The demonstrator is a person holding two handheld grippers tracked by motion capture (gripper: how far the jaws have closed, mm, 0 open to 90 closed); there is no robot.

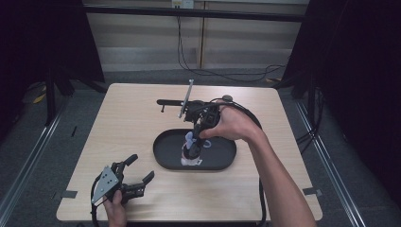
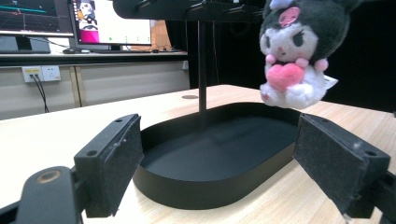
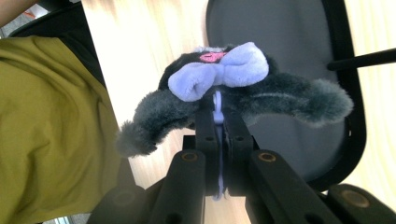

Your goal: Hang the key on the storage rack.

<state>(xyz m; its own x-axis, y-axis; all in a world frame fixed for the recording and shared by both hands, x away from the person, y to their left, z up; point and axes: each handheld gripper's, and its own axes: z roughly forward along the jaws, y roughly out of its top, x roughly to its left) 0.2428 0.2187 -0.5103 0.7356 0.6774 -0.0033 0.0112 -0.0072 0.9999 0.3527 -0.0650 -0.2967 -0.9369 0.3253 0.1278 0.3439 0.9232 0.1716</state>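
A dark grey and white plush toy [image 1: 190, 152] with a lilac bow and a pink heart hangs over the black oval tray [image 1: 222, 152], clear of its floor. My right gripper [image 1: 194, 138] points down above it, shut on the lilac loop [image 3: 217, 103] at the toy's head [image 3: 233, 88], with the jaws pressed together [image 3: 223, 116]. At the table's front left my left gripper [image 1: 142, 167] rests low and open, with nothing between its pads [image 2: 116, 154]. From the left gripper view, the toy [image 2: 292, 56] dangles above the tray's far right rim [image 2: 280, 114].
A black stand with a thin pole [image 2: 202, 70] and a horizontal bar [image 1: 168, 101] rises just behind the tray. Cables trail off the table's far edge [image 1: 227, 75]. A person's olive-green shirt [image 3: 46, 130] shows in the right gripper view. Bare wood surrounds the tray [image 1: 127, 123].
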